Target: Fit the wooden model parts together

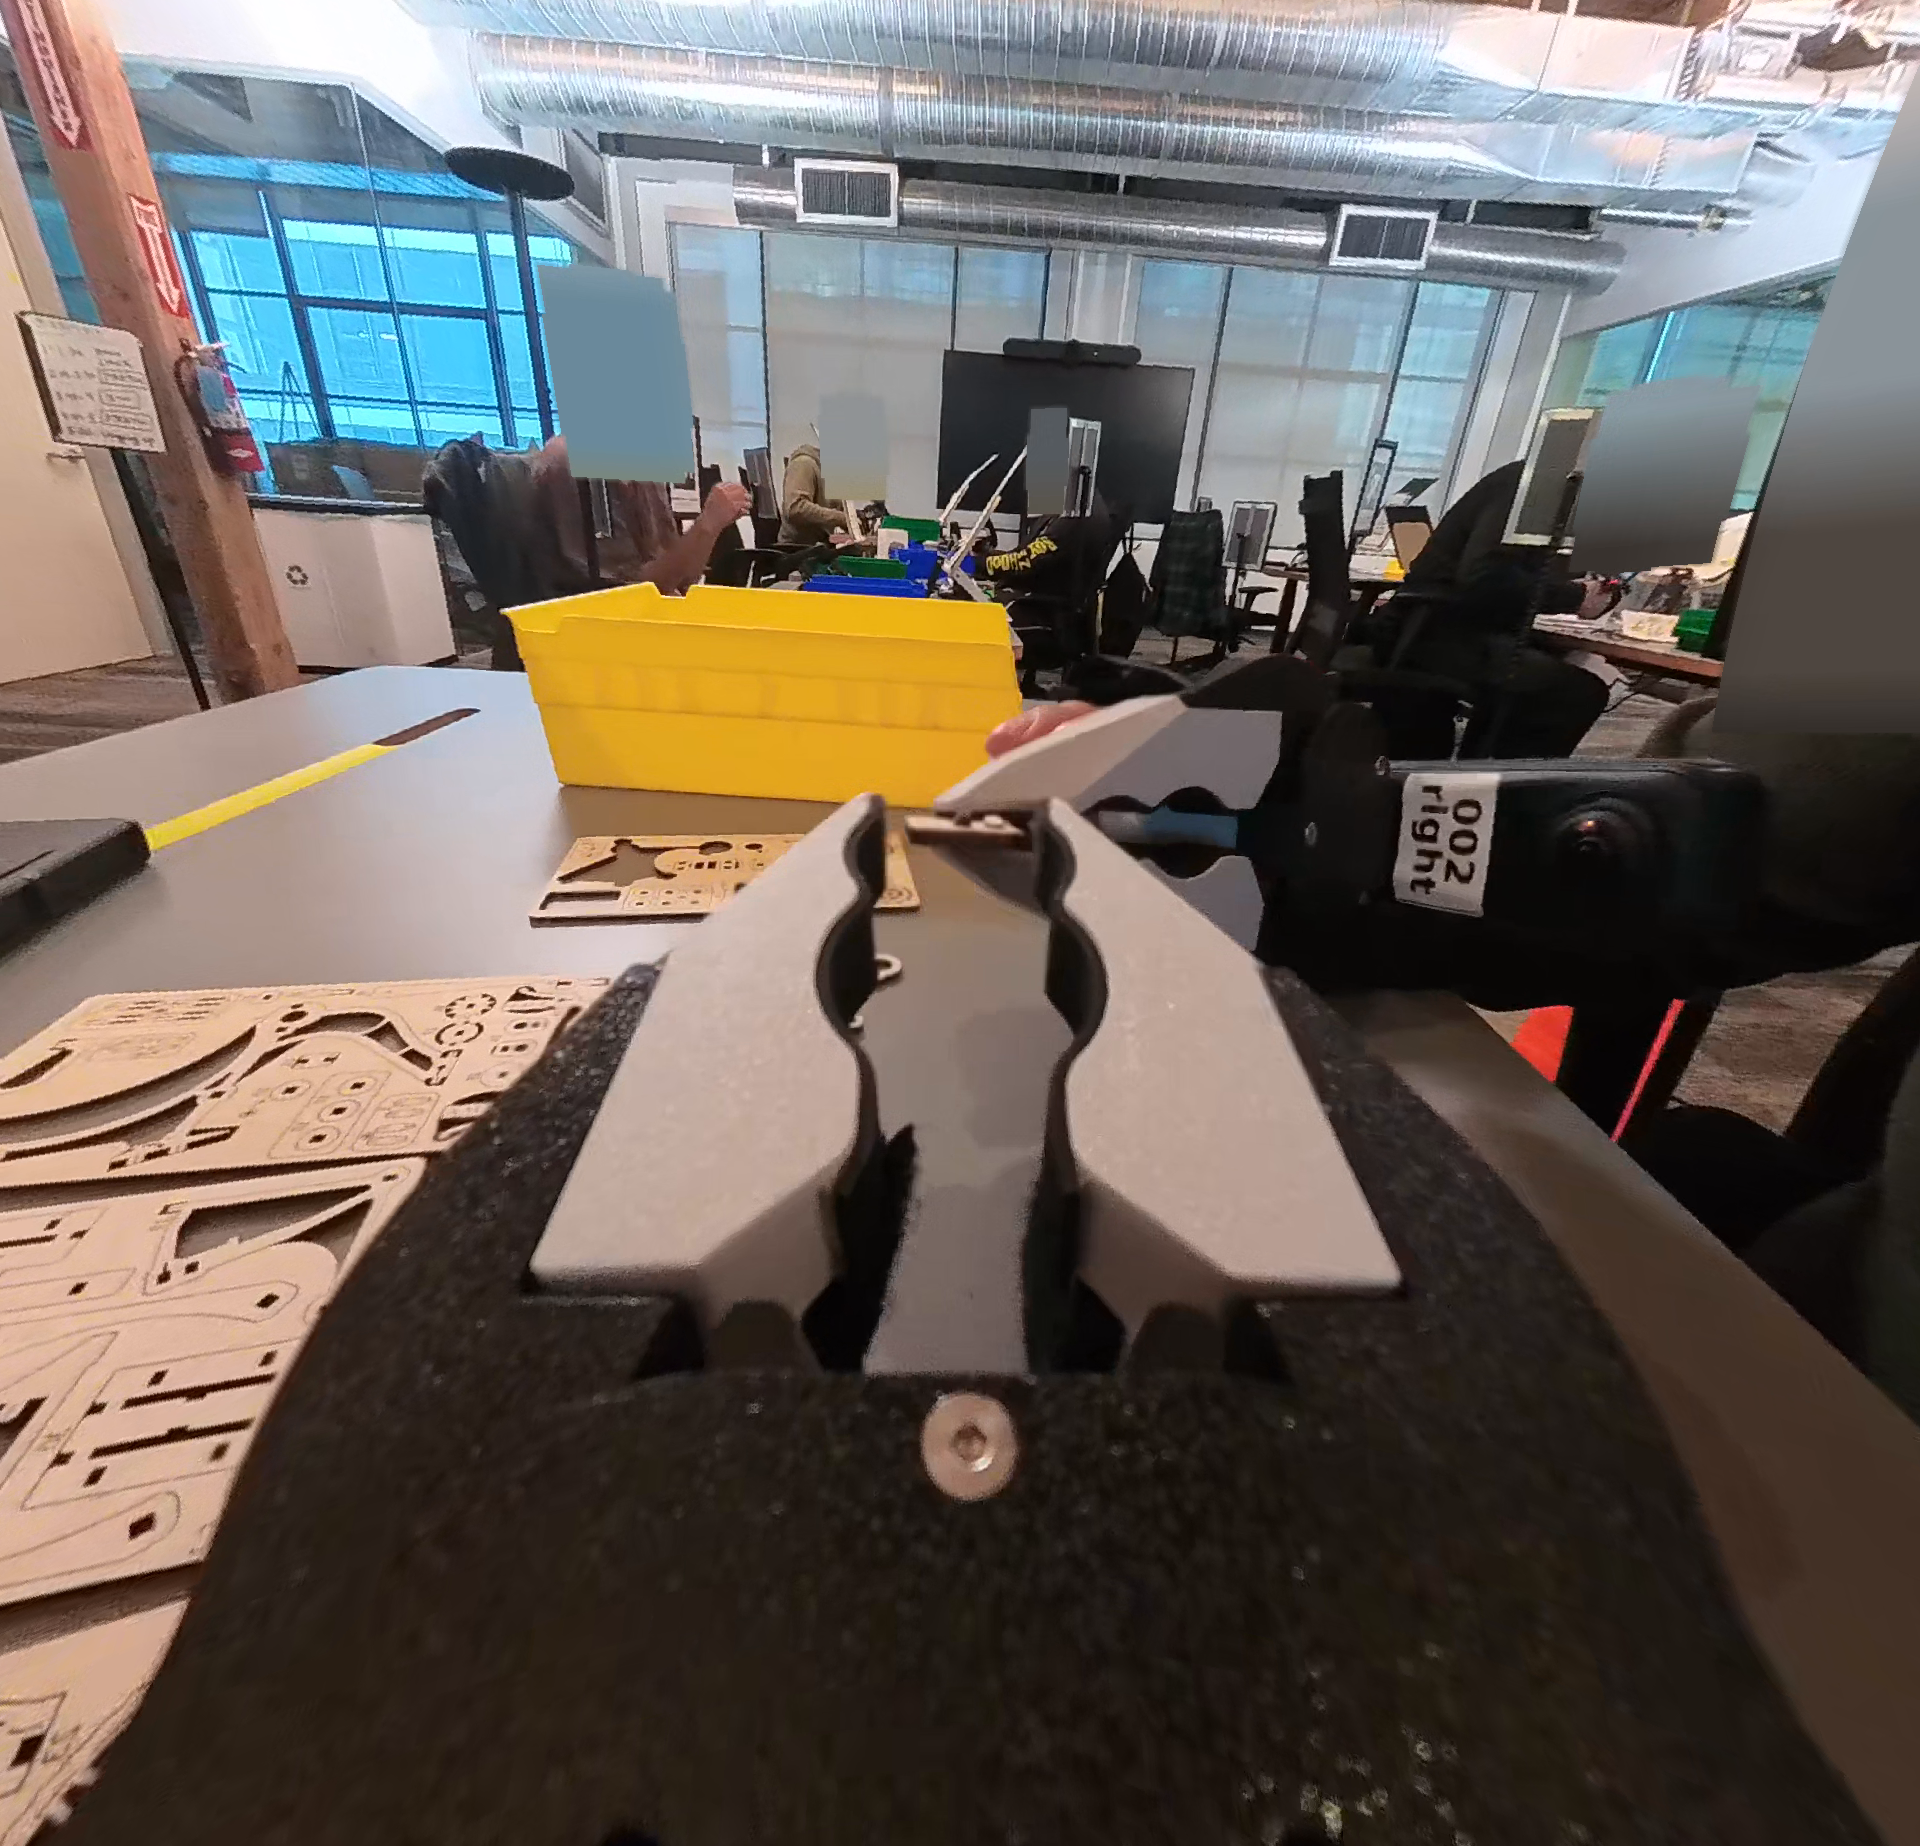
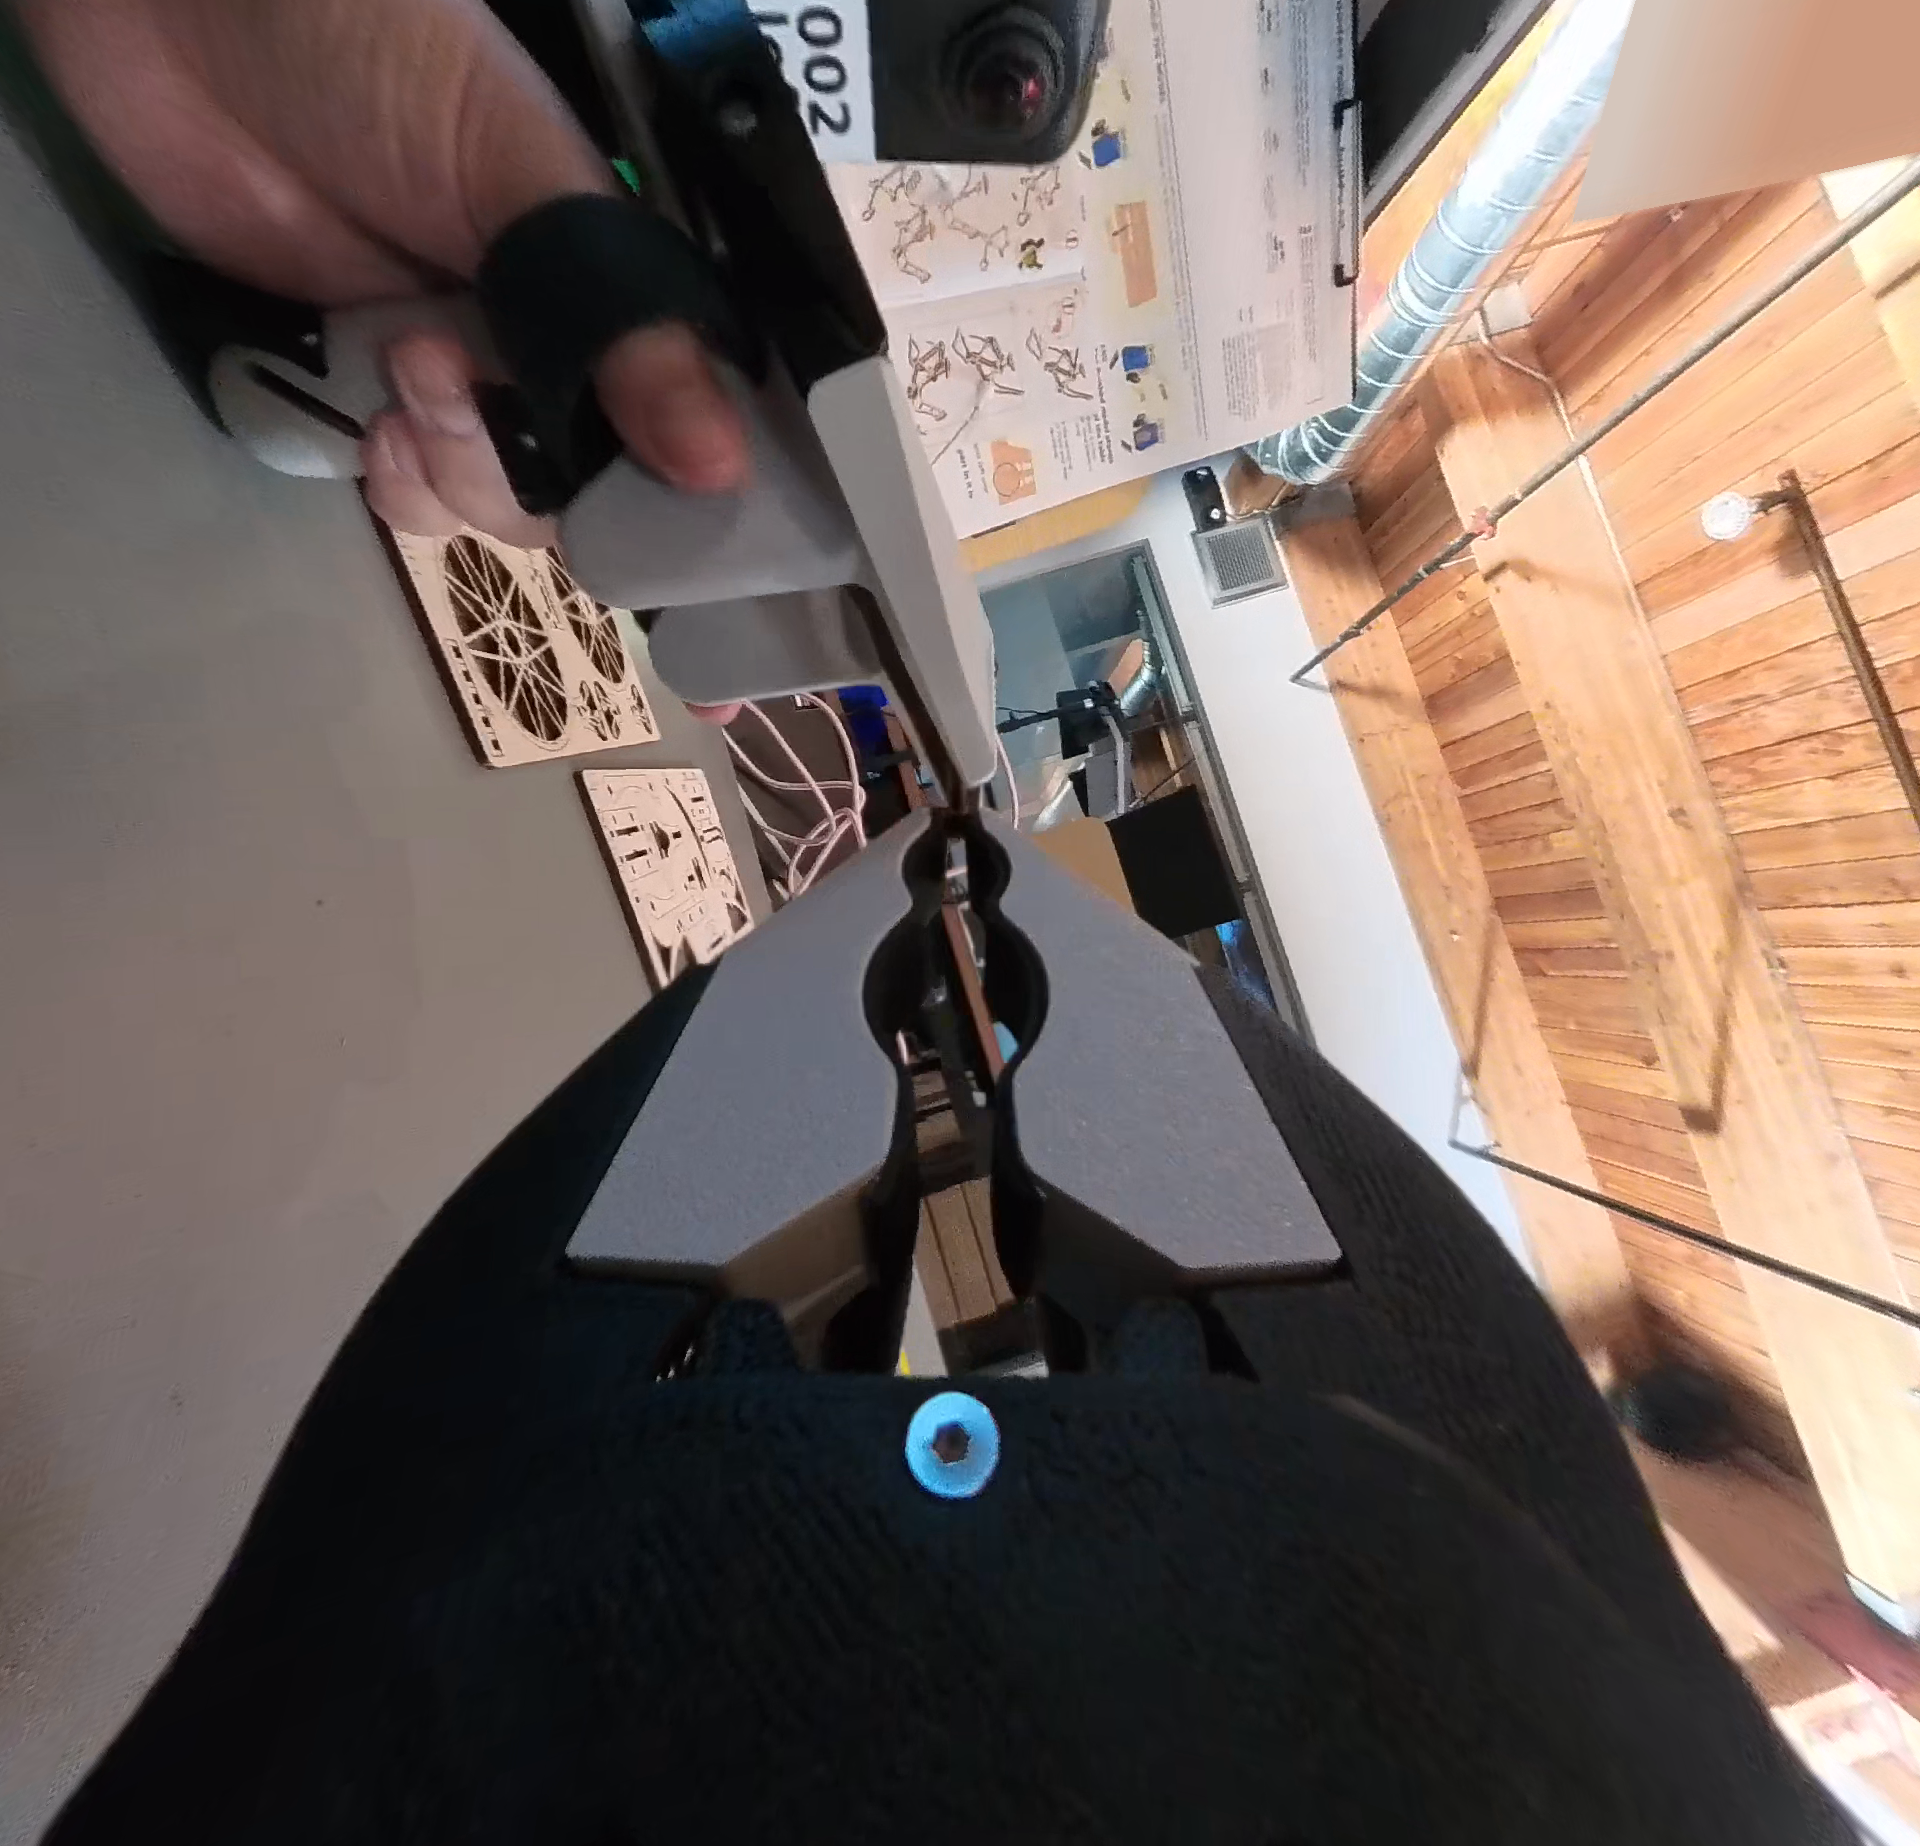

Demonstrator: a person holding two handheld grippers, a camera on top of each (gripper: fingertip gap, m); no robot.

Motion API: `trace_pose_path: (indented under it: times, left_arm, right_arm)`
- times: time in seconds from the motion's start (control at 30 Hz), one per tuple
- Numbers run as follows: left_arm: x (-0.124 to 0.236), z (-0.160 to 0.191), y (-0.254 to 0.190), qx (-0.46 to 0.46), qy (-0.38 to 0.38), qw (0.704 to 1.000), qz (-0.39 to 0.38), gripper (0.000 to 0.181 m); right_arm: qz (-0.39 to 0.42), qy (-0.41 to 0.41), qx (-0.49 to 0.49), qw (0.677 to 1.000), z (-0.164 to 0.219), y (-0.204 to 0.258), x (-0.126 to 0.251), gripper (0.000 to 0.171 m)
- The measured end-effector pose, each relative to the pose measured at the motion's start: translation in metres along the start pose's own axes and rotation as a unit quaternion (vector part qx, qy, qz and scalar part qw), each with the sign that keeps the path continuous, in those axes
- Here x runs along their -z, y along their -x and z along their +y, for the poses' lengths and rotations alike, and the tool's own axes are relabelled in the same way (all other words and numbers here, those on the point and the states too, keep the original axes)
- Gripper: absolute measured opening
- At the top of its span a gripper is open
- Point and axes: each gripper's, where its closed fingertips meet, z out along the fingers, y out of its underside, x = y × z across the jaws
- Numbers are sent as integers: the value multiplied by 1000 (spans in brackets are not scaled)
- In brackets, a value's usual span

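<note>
A small flat wooden part (image 1: 966, 832) sits between the tips of my left gripper (image 1: 961, 814). Its jaws stand about one part-width apart and the part spans that gap. My right gripper (image 1: 992, 807) comes in from the right, turned on its side, with its upper finger (image 1: 1060, 752) lying on top of the same part. In the right wrist view my right gripper (image 2: 951, 830) is almost closed at the tips. It meets the left gripper (image 2: 971, 778) tip to tip above the table edge. The part is mostly hidden there.
Laser-cut wooden sheets lie on the dark table (image 1: 312, 840): two near left (image 1: 208, 1121), one farther back (image 1: 665, 877), more in the right wrist view (image 2: 520, 643). A yellow bin (image 1: 769, 705) stands behind. An instruction sheet on a clipboard (image 2: 1143, 238) lies beyond. A hand (image 2: 312, 134) holds the left gripper.
</note>
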Motion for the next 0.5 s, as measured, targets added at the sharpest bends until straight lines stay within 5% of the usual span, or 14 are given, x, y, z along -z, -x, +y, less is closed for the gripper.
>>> trace_pose_path:
  times: [0.33, 0.5]
  left_arm:
    - [-1, 4, -2, -1, 12, 1000, 4, 17]
    - [9, -1, 21, -68, 20, 995, -75, 18]
  right_arm:
    - [-5, -9, -25, 1000, -3, 0, 0, 1]
    - [-59, -7, -209, 976, 11, -3, 2, 13]
